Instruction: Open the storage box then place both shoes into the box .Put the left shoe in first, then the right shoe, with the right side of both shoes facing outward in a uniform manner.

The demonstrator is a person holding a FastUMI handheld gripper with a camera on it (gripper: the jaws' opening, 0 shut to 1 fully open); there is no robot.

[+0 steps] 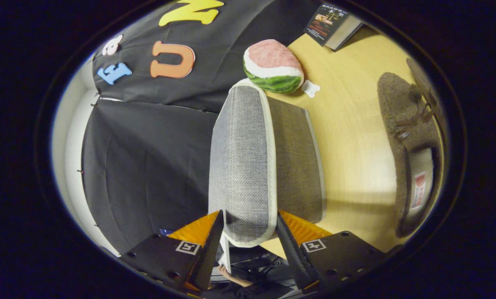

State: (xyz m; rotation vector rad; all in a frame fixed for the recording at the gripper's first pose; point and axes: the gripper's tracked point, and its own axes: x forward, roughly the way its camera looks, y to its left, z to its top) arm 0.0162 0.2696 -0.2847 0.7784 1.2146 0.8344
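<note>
Lid of the storage box sits between the jaws of the gripper, raised edge-on and running away from them; whether both fingers actually press on it I cannot tell, since a sliver of gap seems to show at each side. It is a woven grey fabric panel with a pale piped border and rounded corners. By the look of it, it should be light and fairly stiff, with a rough weave that grips well; the piped near edge is the sensible place to take hold. Just beside it lies the darker fabric body of the storage box, soft-walled and likely to flex if pushed. Beyond the box, on the smooth pale wooden tabletop, rest a plush watermelon slice, a small white bone-shaped piece and a book. Well apart from the box lies a brown fuzzy shoe with laces, soft and light by appearance, best taken at the collar.
</note>
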